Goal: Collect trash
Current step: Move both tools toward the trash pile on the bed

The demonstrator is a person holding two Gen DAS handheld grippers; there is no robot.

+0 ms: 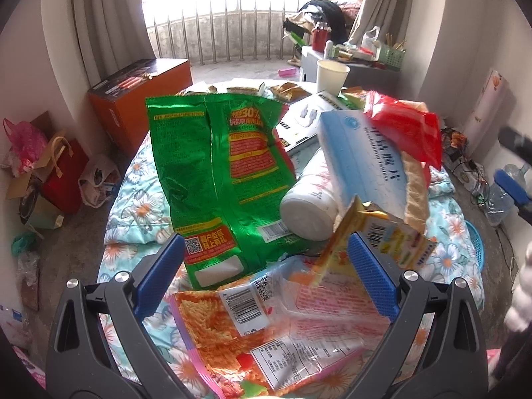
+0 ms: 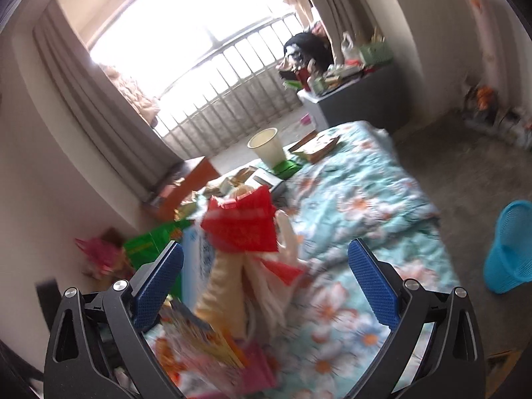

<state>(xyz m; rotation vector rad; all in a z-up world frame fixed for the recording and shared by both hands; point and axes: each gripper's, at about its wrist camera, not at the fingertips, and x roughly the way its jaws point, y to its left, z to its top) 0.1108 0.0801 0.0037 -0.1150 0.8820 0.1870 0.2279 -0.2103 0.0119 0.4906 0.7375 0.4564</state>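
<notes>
A pile of trash lies on a floral quilt. In the left wrist view my left gripper is open above a green snack bag, an orange noodle wrapper, a yellow packet, a white bottle, a blue-white box and a red wrapper. In the blurred right wrist view my right gripper is open around the same pile, with the red wrapper and a cream paper bag between its fingers.
A paper cup stands at the quilt's far end. A blue mesh wastebasket stands on the floor to the right of the quilt. An orange box and bags line the left wall. A cluttered grey cabinet is by the window.
</notes>
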